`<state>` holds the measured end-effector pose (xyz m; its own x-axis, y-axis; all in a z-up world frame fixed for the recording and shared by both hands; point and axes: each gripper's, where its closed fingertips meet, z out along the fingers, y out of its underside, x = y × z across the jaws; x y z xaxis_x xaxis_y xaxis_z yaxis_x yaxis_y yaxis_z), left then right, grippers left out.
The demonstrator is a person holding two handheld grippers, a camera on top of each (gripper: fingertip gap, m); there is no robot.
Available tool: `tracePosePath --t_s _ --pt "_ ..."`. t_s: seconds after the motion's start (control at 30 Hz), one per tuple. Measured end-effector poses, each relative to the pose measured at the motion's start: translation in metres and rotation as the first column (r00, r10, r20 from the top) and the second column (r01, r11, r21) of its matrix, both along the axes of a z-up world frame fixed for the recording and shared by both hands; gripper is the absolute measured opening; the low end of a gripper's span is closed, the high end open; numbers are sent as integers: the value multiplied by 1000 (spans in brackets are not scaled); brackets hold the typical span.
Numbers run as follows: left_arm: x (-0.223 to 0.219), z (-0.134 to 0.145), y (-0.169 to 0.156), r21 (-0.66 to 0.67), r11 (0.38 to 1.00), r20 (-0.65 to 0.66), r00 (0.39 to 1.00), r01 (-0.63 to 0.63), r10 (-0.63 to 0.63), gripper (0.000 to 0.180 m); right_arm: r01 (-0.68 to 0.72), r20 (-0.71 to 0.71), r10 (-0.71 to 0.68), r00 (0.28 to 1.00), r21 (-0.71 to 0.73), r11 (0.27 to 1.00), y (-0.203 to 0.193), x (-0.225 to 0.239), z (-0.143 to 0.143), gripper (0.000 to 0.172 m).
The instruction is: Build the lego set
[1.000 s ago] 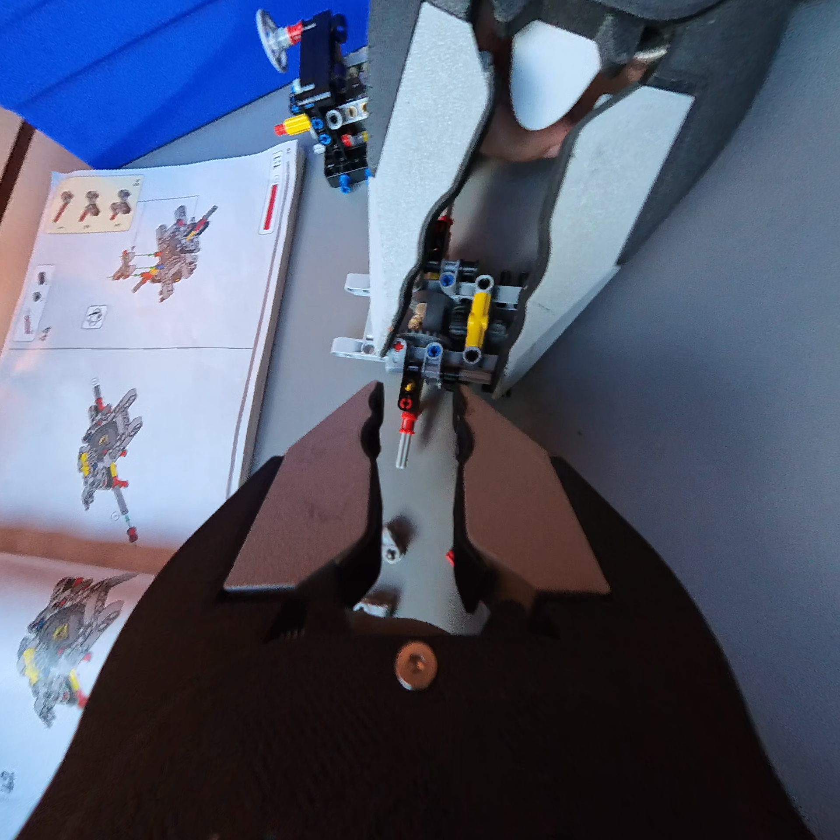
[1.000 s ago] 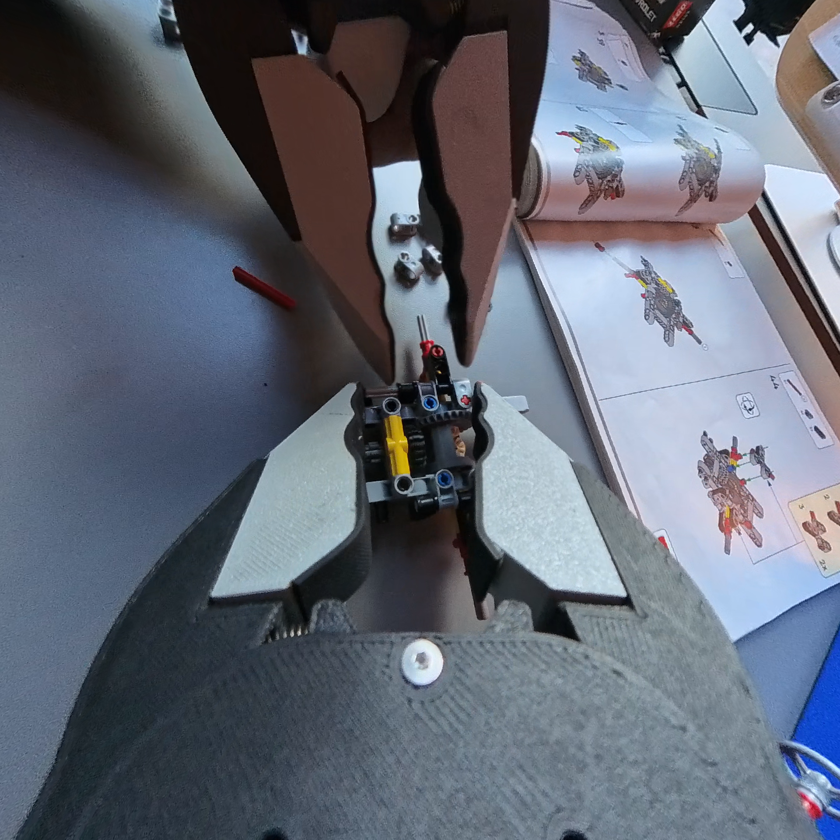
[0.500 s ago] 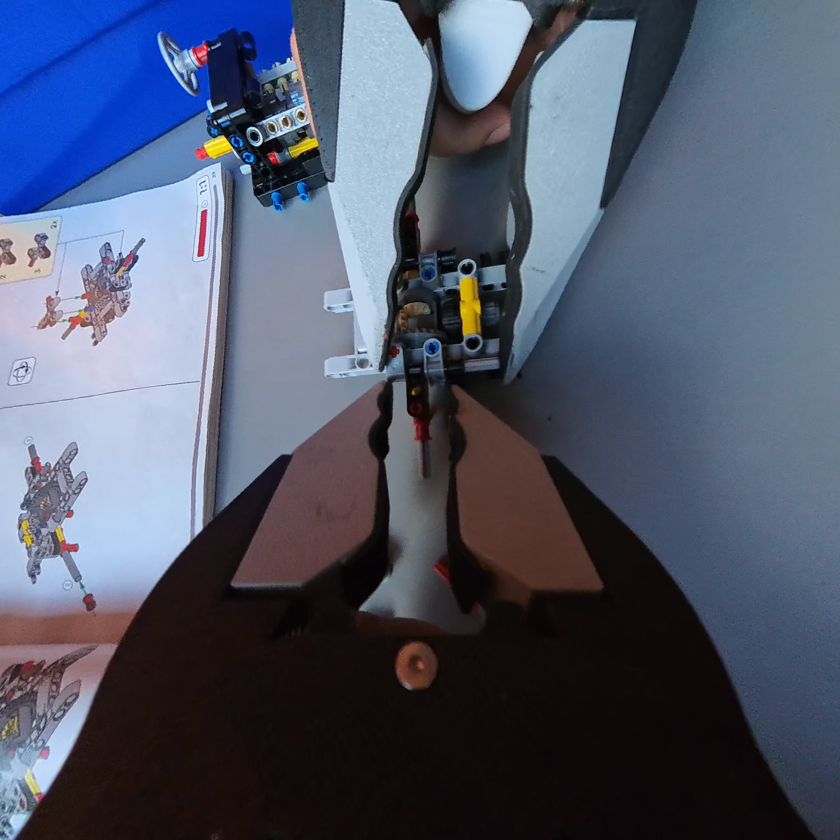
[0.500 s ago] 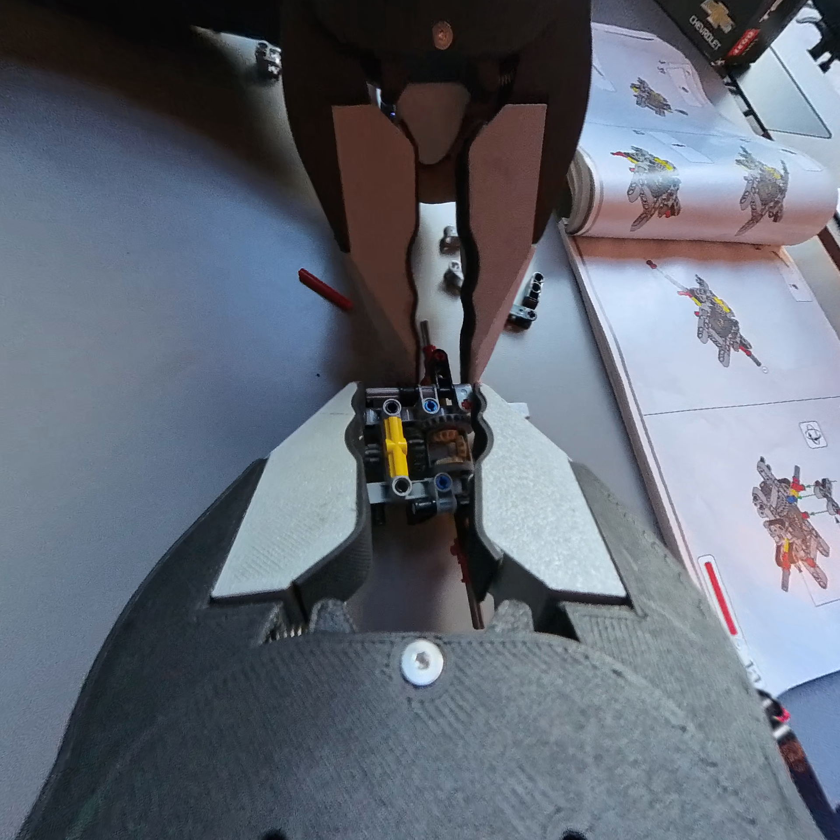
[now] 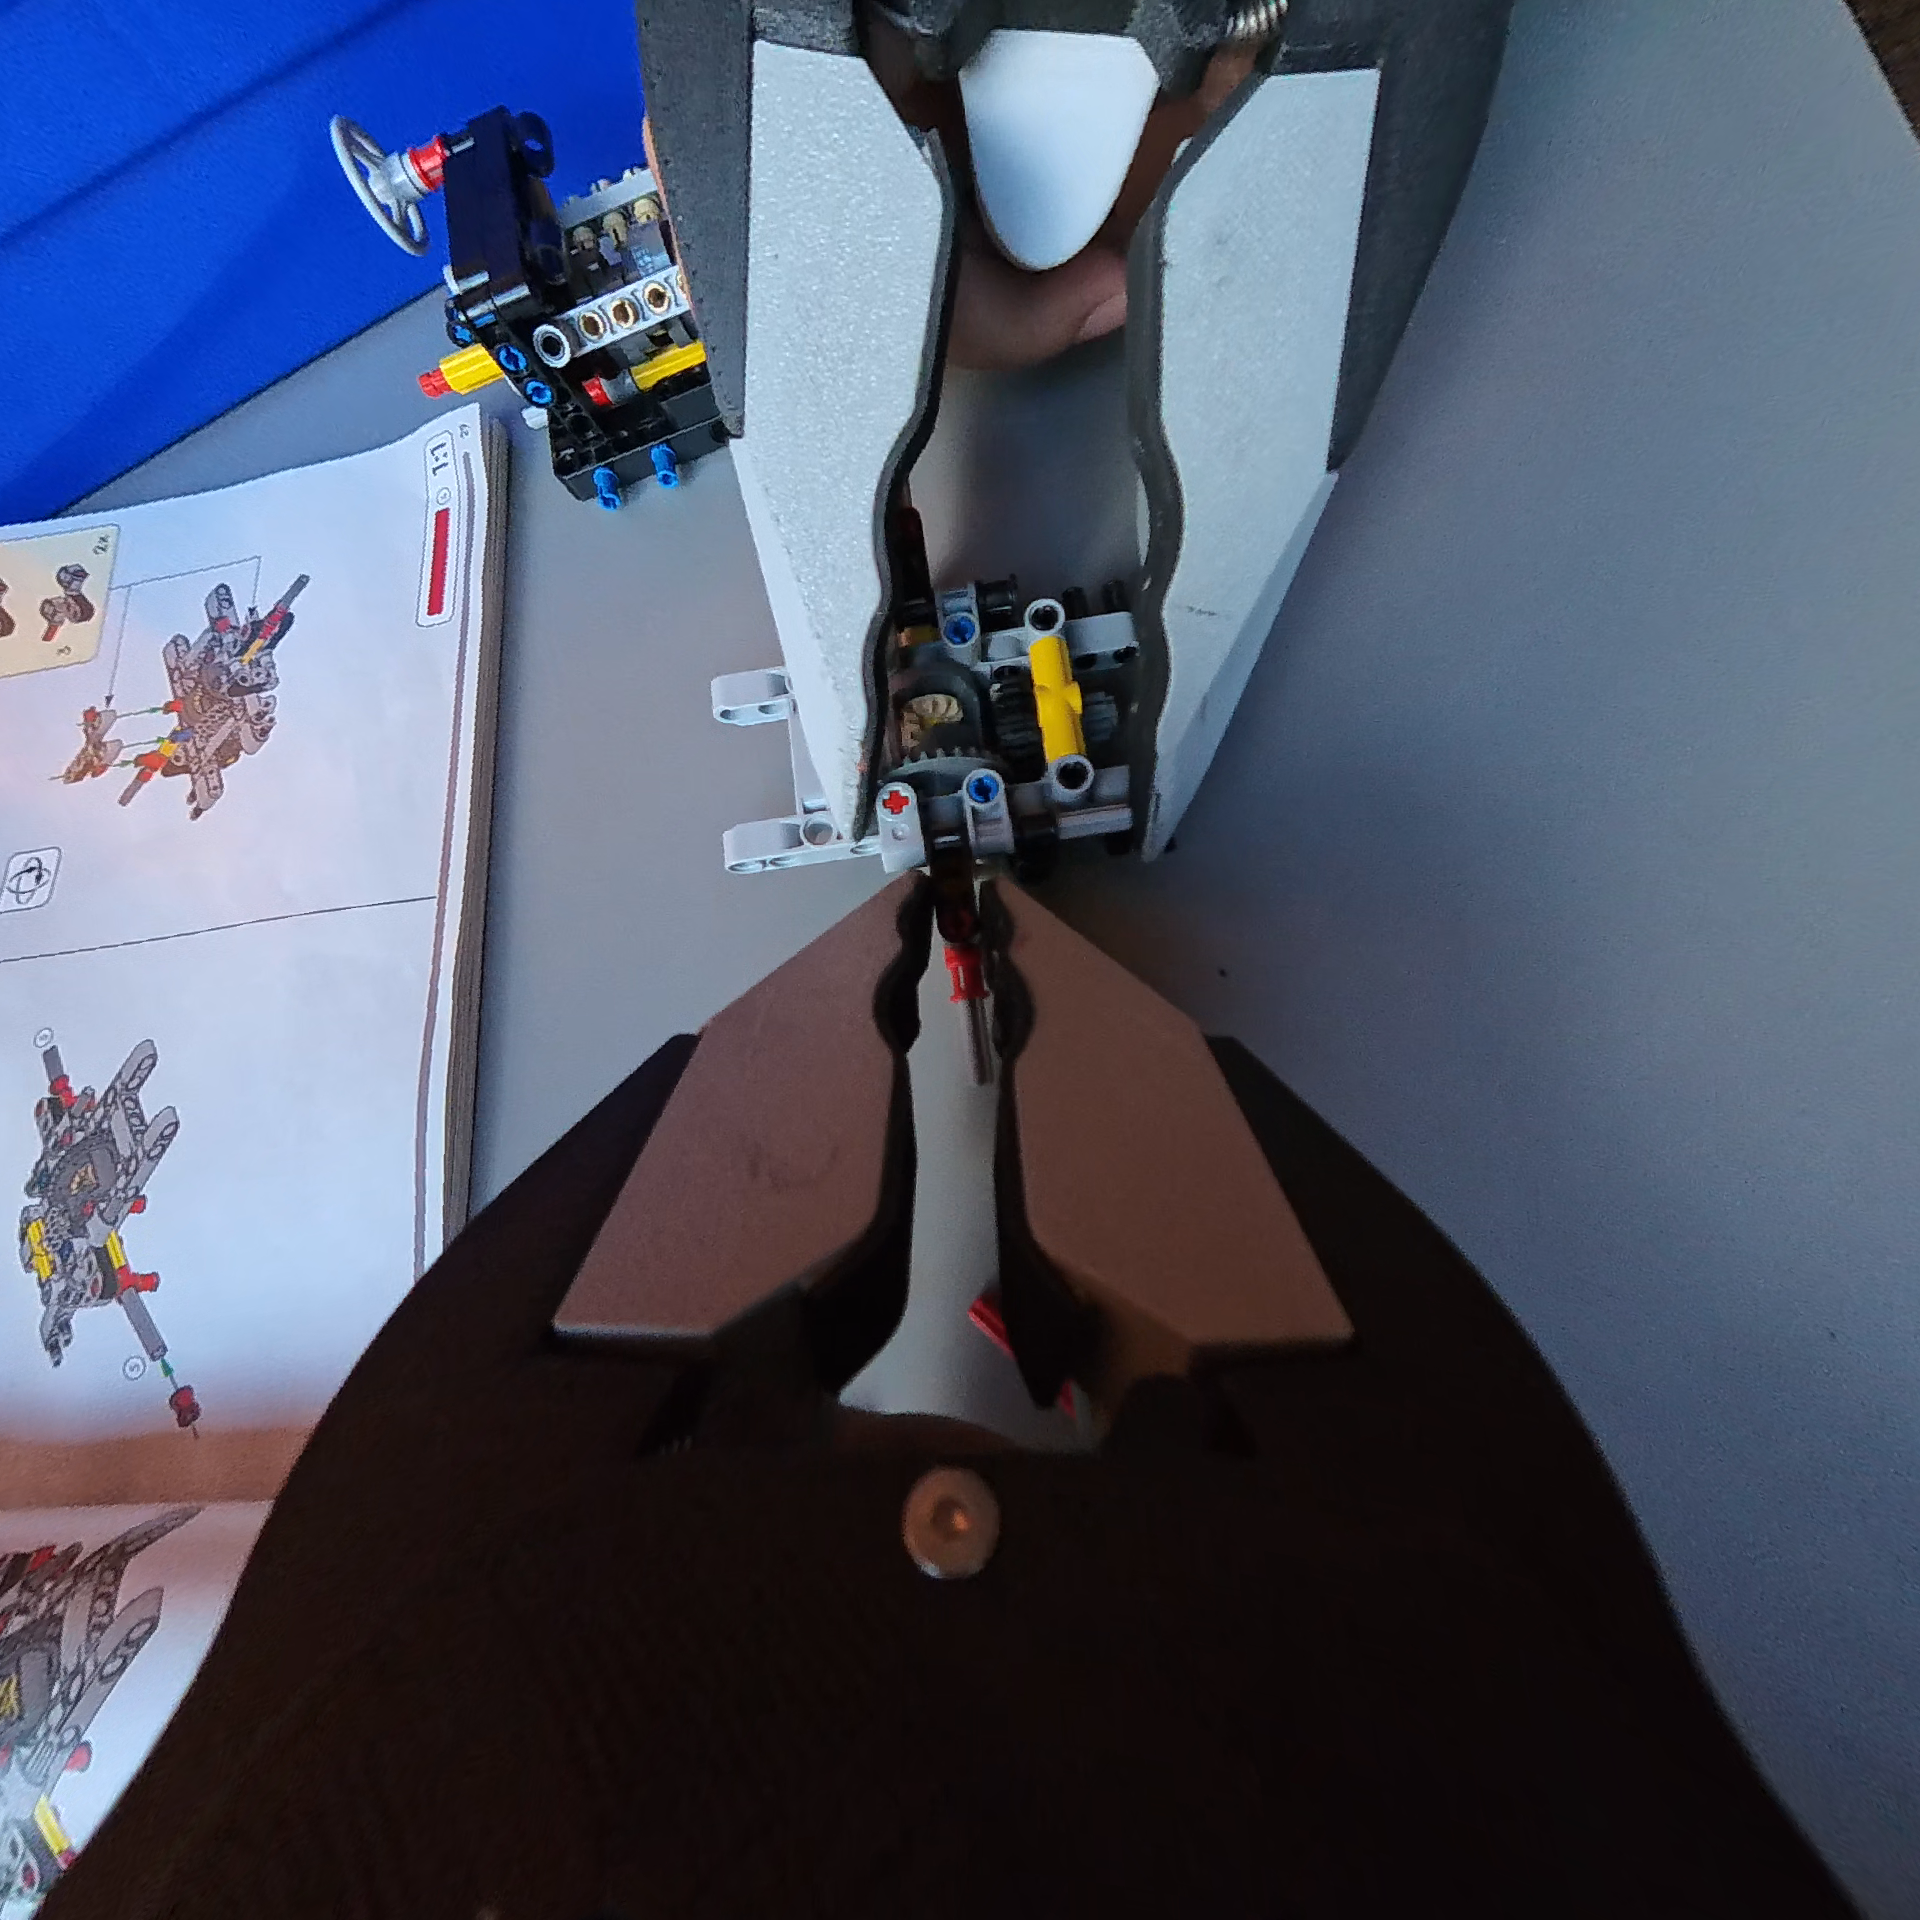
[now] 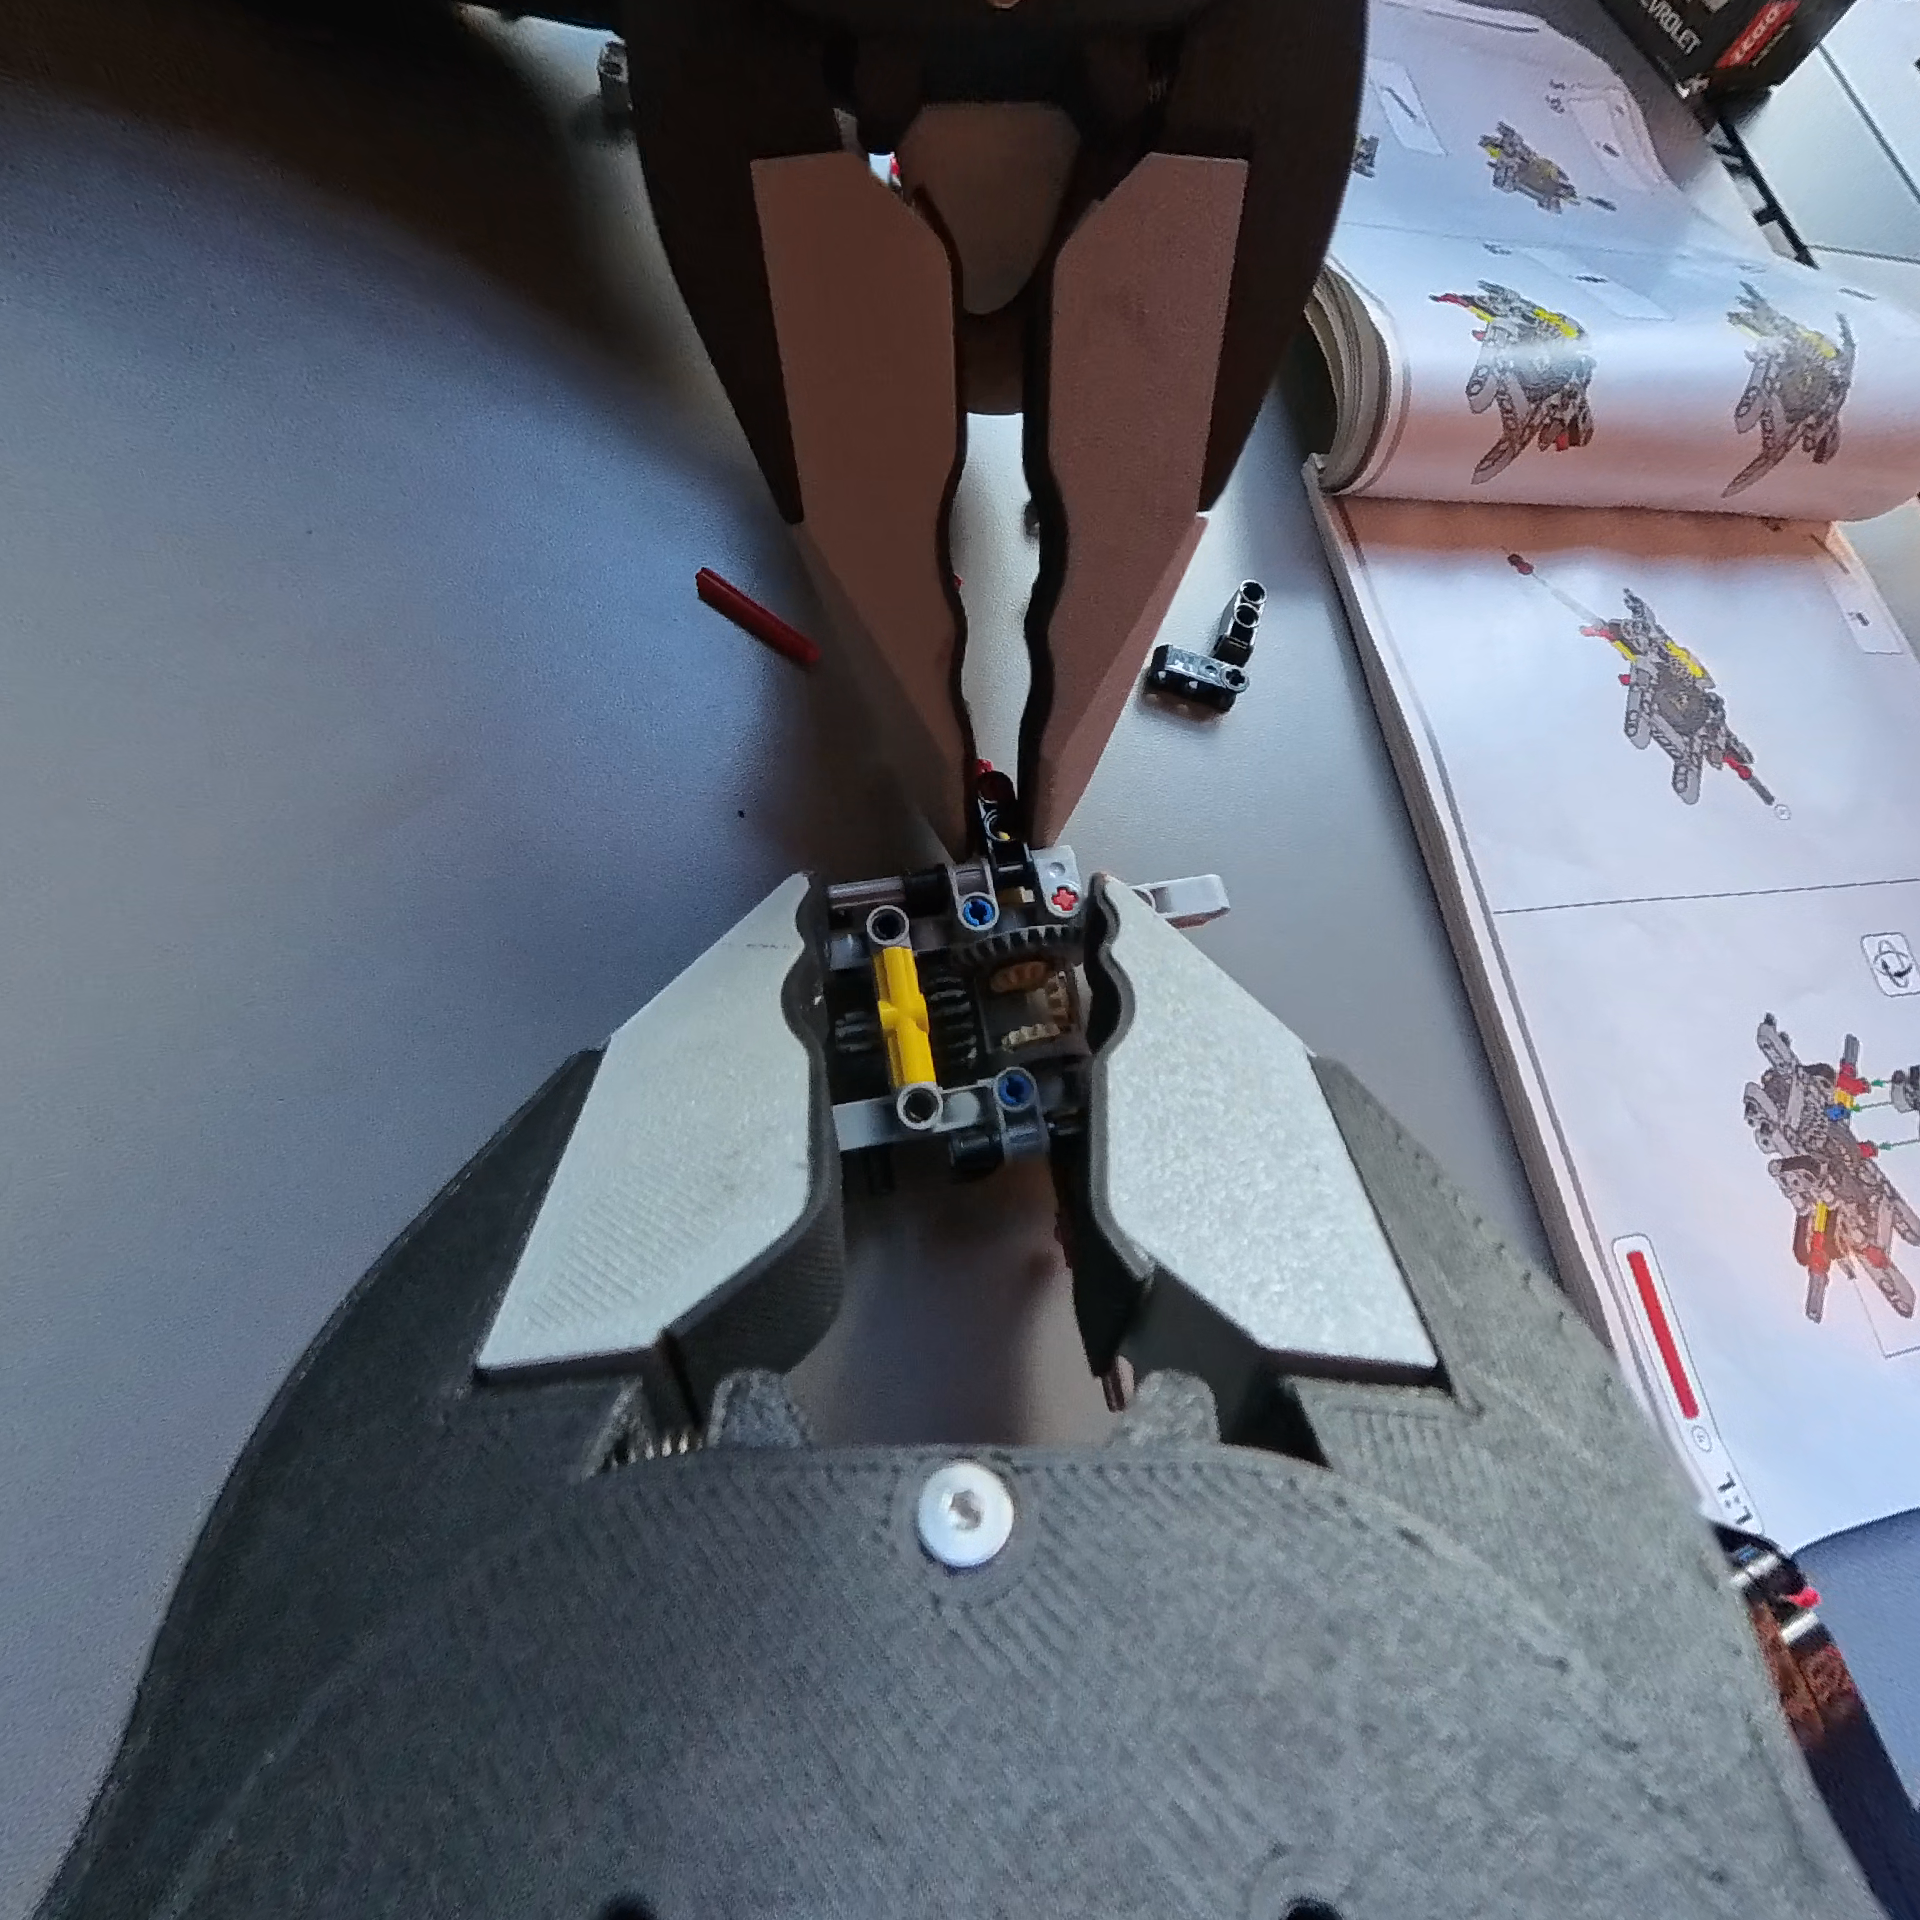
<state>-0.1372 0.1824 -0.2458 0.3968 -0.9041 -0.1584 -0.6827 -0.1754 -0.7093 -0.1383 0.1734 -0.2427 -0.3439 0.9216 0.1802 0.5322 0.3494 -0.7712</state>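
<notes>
My right gripper [image 6: 956, 902], with grey pads, is shut on a small gear assembly [image 6: 956, 1023] of grey beams, black gears and a yellow axle, held just above the grey table [image 6: 312, 727]. A black connector [image 5: 958, 904] with a red bush and a thin grey axle [image 5: 979, 1039] sticks out of the assembly's far side. My left gripper [image 5: 956, 896], with brown pads, faces the right one, and its fingertips are shut on that connector. The right wrist view shows the same pinch on the connector [image 6: 1000, 816]. The right gripper also shows in the left wrist view [image 5: 1003, 836].
An open instruction booklet [image 5: 239, 831] lies beside the grippers and shows in the right wrist view [image 6: 1662, 831]. A second black assembly with a grey wheel [image 5: 561, 312] stands by a blue surface [image 5: 156, 208]. A red axle [image 6: 753, 629] and small black pieces [image 6: 1205, 665] lie on the table. My left and right fingertips are right by each other.
My left gripper moved up to the assembly and its jaws closed step by step onto the black connector. The right gripper kept its hold on the assembly.
</notes>
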Motion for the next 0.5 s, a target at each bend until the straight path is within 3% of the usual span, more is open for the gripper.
tracePosePath --t_s 0.17,0.27,0.37,0.5 --pt "-1 0 0 -5 1000 -4 1000 -4 4 7 -21 -8 21 1000 5 1000 -1 0 0 46" --pt "-7 1 4 -6 1000 -14 999 -31 30 24 -28 -10 28 1000 -1 1000 -1 0 0 46" --pt "1 9 -1 -30 1000 56 998 -7 9 22 -33 -12 33 999 -2 999 -1 0 0 46" --pt "2 9 1 -9 1000 36 999 -16 16 21 -33 -11 33 999 -6 999 -1 0 0 46"
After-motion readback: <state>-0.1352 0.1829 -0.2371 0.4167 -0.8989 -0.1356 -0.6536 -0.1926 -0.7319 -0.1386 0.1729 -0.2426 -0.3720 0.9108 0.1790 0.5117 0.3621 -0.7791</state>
